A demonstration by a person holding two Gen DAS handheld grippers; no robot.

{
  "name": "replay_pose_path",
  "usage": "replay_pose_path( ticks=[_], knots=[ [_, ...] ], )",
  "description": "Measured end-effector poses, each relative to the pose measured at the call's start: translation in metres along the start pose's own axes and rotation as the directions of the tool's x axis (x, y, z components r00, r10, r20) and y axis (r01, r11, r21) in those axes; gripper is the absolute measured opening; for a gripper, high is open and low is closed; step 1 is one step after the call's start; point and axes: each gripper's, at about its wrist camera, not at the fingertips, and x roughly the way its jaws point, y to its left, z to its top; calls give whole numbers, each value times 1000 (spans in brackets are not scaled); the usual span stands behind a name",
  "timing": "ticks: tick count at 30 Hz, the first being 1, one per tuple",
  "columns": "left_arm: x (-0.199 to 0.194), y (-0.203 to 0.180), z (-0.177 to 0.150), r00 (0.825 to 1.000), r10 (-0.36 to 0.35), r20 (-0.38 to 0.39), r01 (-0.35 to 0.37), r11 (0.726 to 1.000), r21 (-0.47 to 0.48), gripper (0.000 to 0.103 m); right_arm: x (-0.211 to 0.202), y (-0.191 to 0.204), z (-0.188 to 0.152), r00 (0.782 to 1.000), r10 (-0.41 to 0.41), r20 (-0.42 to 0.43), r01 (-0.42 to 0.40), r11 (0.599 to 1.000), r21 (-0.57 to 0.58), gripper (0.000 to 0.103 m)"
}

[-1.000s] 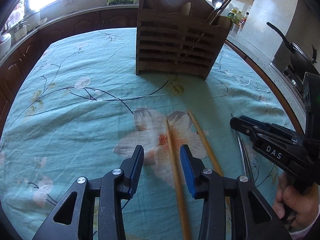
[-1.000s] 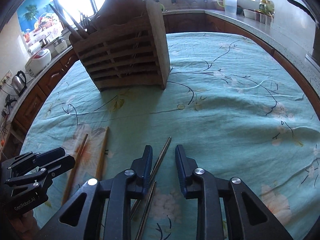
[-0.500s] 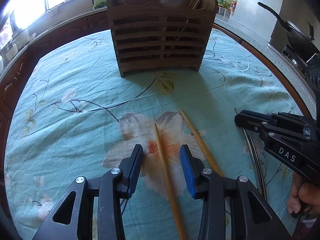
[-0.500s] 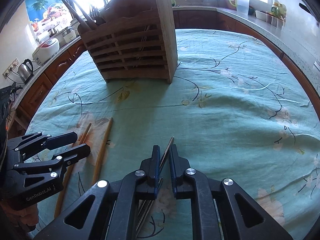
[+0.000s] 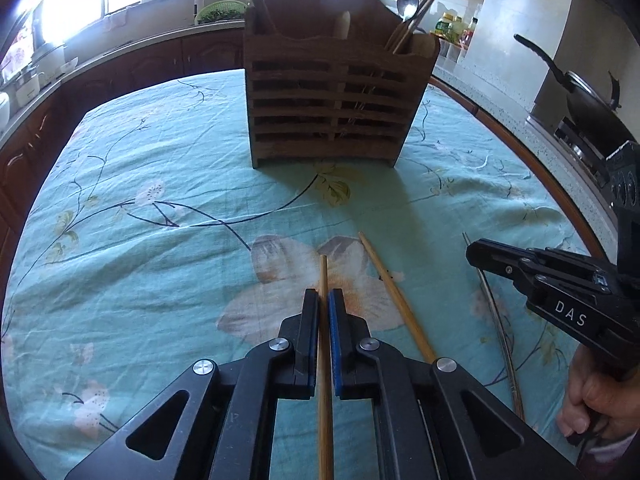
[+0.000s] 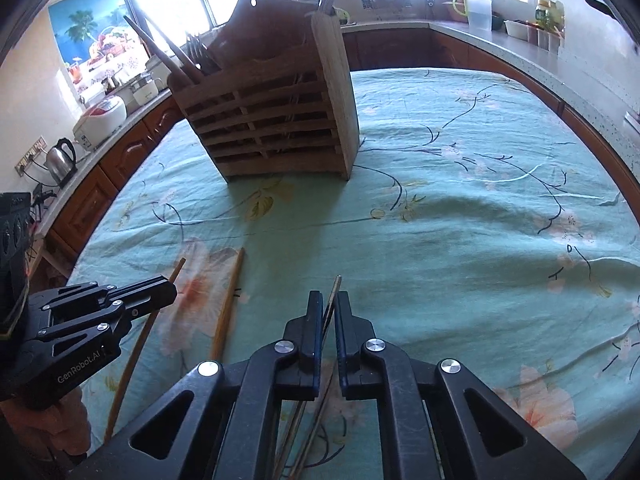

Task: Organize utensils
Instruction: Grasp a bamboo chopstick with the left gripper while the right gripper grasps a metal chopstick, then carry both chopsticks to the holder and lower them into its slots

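Note:
A slatted wooden utensil holder [image 5: 332, 100] stands upright at the far middle of the table; it also shows in the right wrist view [image 6: 276, 120], with spoons and chopsticks in it. My left gripper [image 5: 324, 304] is shut on a wooden chopstick [image 5: 323, 276]. A second wooden chopstick [image 5: 394, 296] lies just to its right on the cloth. My right gripper [image 6: 328, 308] is shut on a metal chopstick [image 6: 335, 288]; it appears in the left wrist view [image 5: 476, 252] with the metal chopsticks [image 5: 500, 332] under it.
A teal flowered cloth [image 5: 160, 240] covers the table. Dark cabinets and a counter ring it, with a kettle [image 6: 60, 158] and rice cooker [image 6: 102, 122] at left and a pan on a stove [image 5: 588, 100] at right.
Both grippers have closed: the left on the wooden chopstick, the right on the metal chopstick. Both views have drawn a little nearer the holder.

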Motion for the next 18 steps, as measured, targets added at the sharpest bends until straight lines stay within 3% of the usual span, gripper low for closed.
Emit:
replay_pose_path(
  ticks=[7, 18],
  knots=[
    [-59, 18, -6, 992, -65, 107, 73, 995, -73, 3, -56, 18, 6, 986, 94, 136, -95, 995, -2, 4],
    [-126, 31, -20, 969, -111, 223, 134, 987, -91, 3, -137, 28, 3, 927, 199, 319, -201, 979, -26, 4]
  ],
)
